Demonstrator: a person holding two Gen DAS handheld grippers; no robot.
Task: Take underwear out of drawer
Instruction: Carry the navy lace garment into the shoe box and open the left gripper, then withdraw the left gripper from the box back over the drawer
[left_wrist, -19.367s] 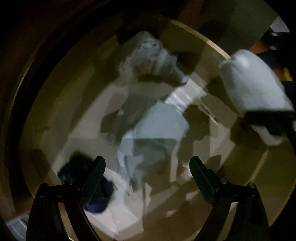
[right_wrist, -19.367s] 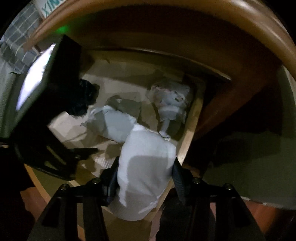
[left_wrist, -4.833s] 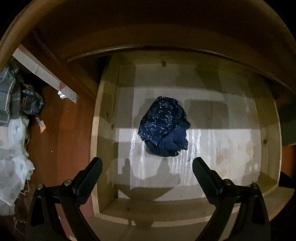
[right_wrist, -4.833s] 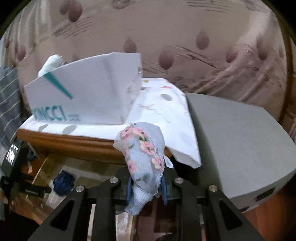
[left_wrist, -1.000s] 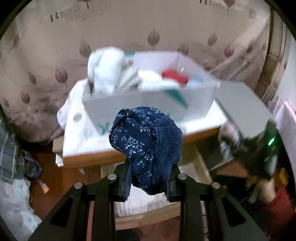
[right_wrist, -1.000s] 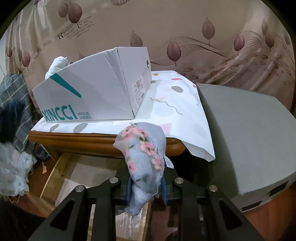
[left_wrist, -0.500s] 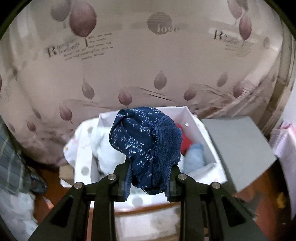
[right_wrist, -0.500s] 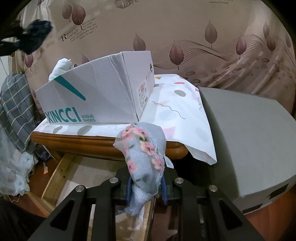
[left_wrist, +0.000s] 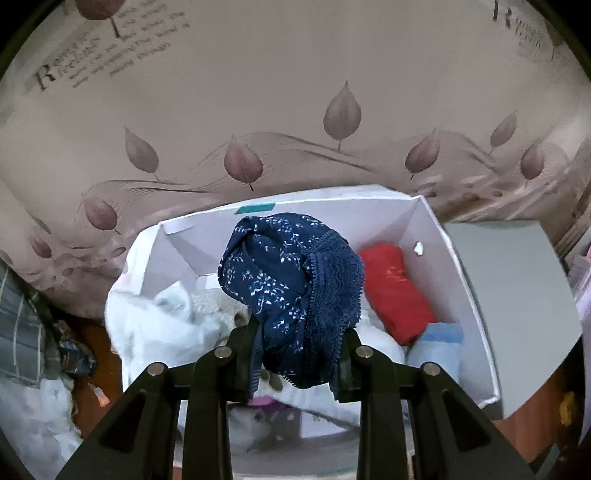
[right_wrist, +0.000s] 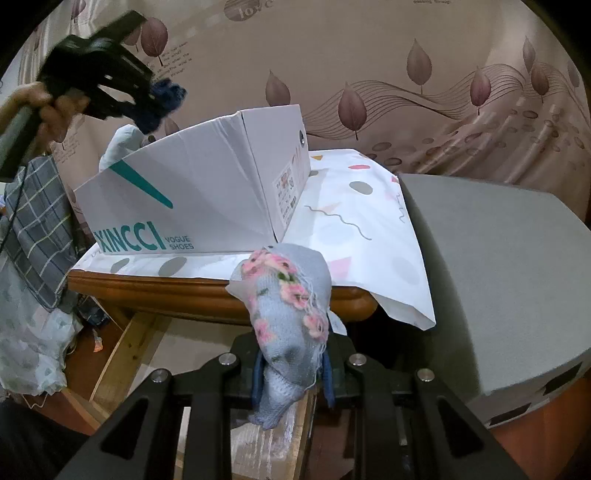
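Observation:
My left gripper (left_wrist: 295, 354) is shut on navy floral underwear with a lace edge (left_wrist: 291, 288) and holds it above the open white shoe box (left_wrist: 454, 280). The box holds red (left_wrist: 395, 291), light blue (left_wrist: 436, 347) and white (left_wrist: 162, 325) garments. In the right wrist view the left gripper (right_wrist: 155, 99) hangs over the box (right_wrist: 207, 195) with the navy piece. My right gripper (right_wrist: 291, 373) is shut on grey-blue underwear with pink flowers (right_wrist: 291, 321), held over the open wooden drawer (right_wrist: 125, 350) below the table edge.
A patterned white cloth (right_wrist: 362, 221) covers the wooden table (right_wrist: 166, 291). A grey slab (right_wrist: 498, 266) lies to the right. A plaid cloth (right_wrist: 33, 229) and a pale sheer fabric (right_wrist: 26, 354) hang at the left. A leaf-print wall stands behind.
My left gripper has carried the navy underwear up and forward over the shoe box, so the box interior now fills the view. My right gripper has stayed nearly still with the floral piece.

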